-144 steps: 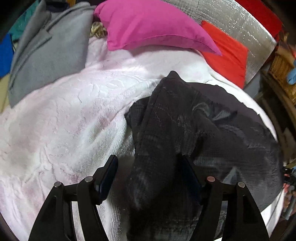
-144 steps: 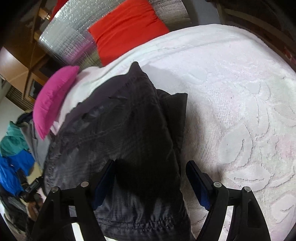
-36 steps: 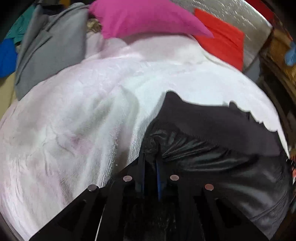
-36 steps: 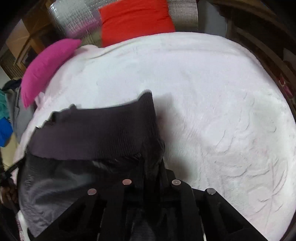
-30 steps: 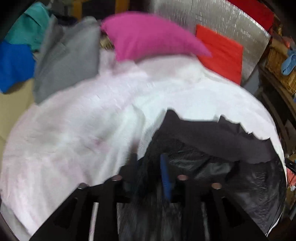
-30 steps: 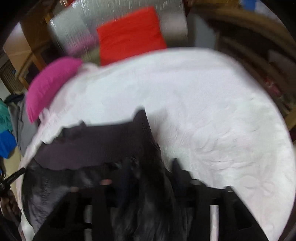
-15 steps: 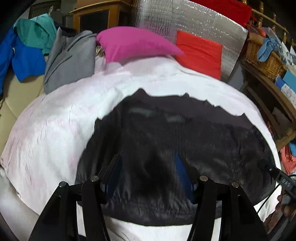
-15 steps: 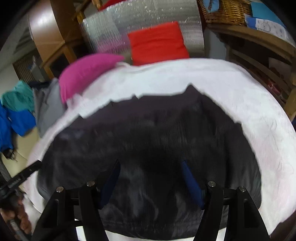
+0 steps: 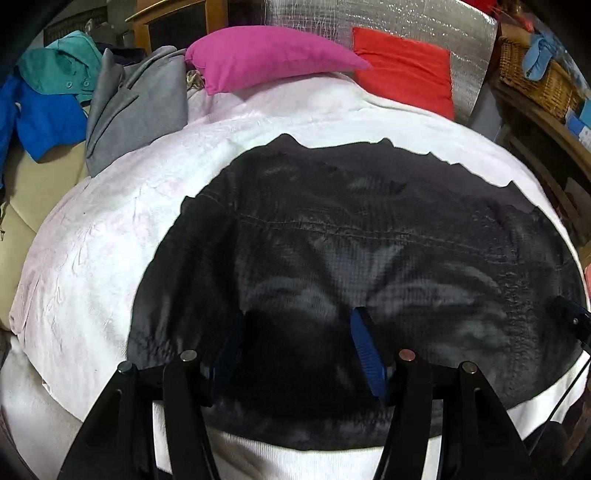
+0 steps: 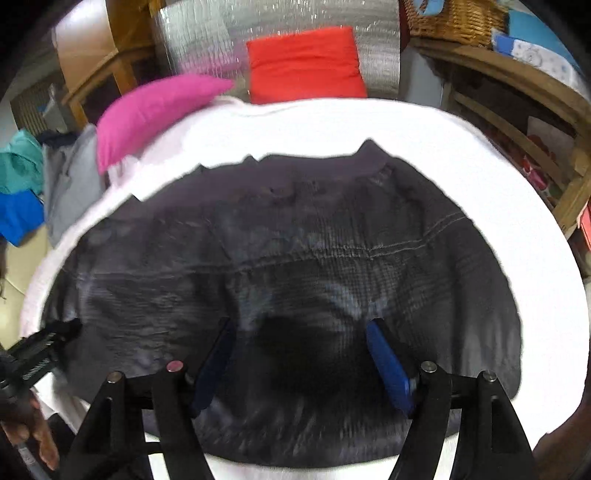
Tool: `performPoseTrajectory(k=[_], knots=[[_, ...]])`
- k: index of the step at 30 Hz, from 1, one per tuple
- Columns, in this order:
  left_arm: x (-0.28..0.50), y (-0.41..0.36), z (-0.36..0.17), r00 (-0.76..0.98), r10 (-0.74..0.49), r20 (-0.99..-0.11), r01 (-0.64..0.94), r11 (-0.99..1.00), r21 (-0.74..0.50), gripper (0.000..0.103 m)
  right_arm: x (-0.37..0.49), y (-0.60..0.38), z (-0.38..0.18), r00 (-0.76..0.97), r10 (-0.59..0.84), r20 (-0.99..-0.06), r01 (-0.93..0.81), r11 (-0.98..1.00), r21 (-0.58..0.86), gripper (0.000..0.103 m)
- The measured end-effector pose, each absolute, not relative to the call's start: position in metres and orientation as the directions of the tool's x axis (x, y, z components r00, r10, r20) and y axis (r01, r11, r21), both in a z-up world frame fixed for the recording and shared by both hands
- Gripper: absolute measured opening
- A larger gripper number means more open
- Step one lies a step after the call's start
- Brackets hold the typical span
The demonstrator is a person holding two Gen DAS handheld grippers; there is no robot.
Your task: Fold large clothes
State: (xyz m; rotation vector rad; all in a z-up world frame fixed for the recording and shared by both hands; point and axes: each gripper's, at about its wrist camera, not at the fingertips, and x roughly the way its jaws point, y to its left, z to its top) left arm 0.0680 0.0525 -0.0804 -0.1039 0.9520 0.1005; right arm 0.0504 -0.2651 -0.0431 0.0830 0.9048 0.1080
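Observation:
A large black jacket lies spread flat across the white blanket, ribbed hem toward the pillows; it also shows in the right wrist view. My left gripper is open and empty above the jacket's near edge, blue pads apart. My right gripper is open and empty above the same near edge. The left gripper's tip shows at the left of the right wrist view, and the right gripper's tip shows at the right of the left wrist view.
A pink pillow and a red cushion lie at the bed's head against a silver foil panel. Grey, teal and blue clothes are piled at left. A wicker basket stands on wooden shelves at right.
Both grippers, shut on the bunched jacket a second ago, have opened and pulled back and up. The jacket now lies spread flat on the blanket.

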Motion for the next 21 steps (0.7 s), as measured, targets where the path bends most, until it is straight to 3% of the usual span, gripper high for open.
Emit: performPoseTrajectory(k=[5, 13, 15, 21], knots=[[0.047, 0.051, -0.059, 0.624, 0.040, -0.781, -0.118, 0.992, -0.043, 0.064, 0.010, -0.264, -0.016, 0.662, 0.156, -0.733, -0.080, 0.987, 0.138, 0.084], [-0.009, 0.027, -0.015, 0.753, 0.068, -0.654, -0.073, 0.997, 0.020, 0.087, -0.053, -0.251, -0.008, 0.657, 0.172, -0.734, -0.102, 0.985, 0.140, 0.096], [-0.020, 0.024, -0.012, 0.759, 0.065, -0.648, -0.067, 0.997, 0.022, 0.093, -0.065, -0.246, -0.013, 0.651, 0.166, -0.740, -0.110, 0.986, 0.125, 0.099], [-0.039, 0.023, -0.016, 0.731, 0.020, -0.682, -0.064, 0.997, -0.040, 0.093, -0.087, -0.231, -0.020, 0.664, 0.130, -0.737, -0.132, 0.990, 0.056, 0.103]])
